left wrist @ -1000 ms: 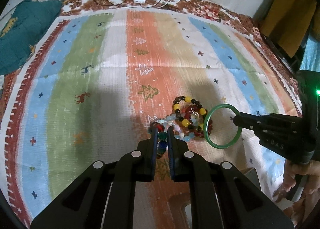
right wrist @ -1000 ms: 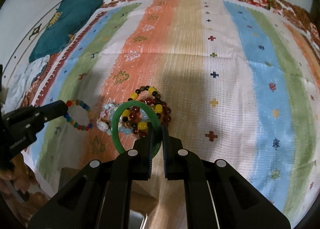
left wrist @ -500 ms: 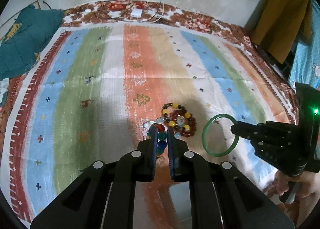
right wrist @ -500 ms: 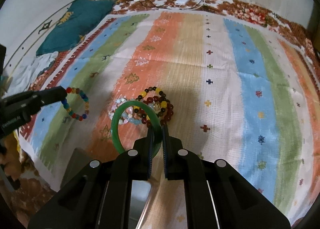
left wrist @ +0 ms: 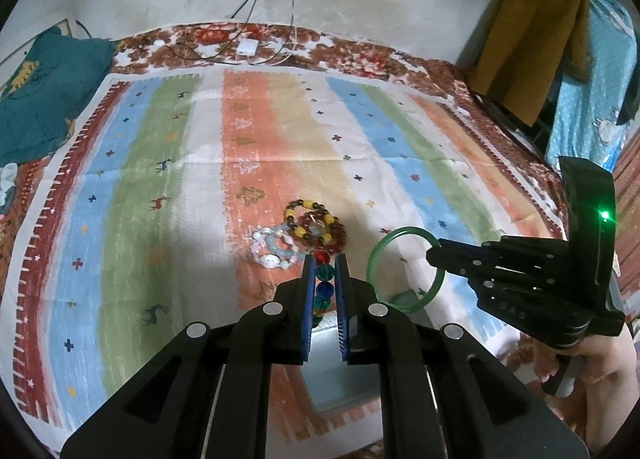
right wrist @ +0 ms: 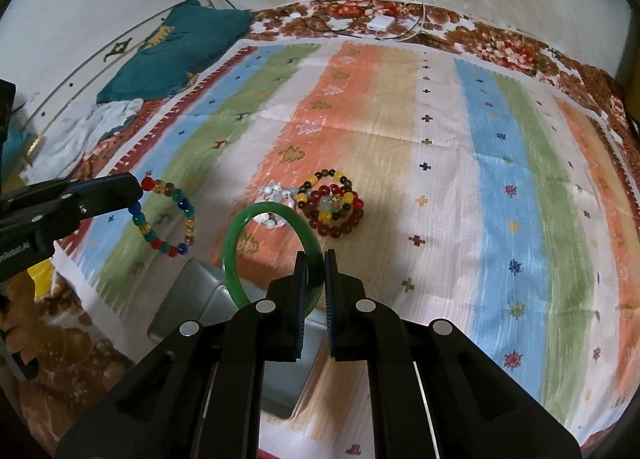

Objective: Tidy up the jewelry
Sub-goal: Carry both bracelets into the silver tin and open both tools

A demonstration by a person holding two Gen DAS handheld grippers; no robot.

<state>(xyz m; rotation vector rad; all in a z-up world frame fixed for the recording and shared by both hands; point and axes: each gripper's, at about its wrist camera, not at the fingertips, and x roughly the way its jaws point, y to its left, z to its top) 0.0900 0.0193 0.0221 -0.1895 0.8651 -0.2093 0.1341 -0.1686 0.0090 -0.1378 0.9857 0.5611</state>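
Note:
My left gripper (left wrist: 324,261) is shut on a multicoloured bead bracelet (left wrist: 323,287), which hangs as a ring from it in the right wrist view (right wrist: 166,217). My right gripper (right wrist: 316,257) is shut on a green bangle (right wrist: 240,259), also seen in the left wrist view (left wrist: 404,269). Both are held in the air over the near edge of the striped cloth (left wrist: 180,179). On the cloth lie a pile of dark red and yellow bead bracelets (right wrist: 334,203) and a pale shell bracelet (right wrist: 276,195). A grey box (right wrist: 192,299) lies below the grippers.
A teal cushion (right wrist: 176,51) lies at the far left. A white charger with cables (right wrist: 378,23) sits at the far edge by the wall. Yellow and blue cloths (left wrist: 528,39) hang at the right.
Both grippers have lifted and pulled back toward me with their bracelets. The pile on the cloth now lies farther away, and the grey box has come into view beneath.

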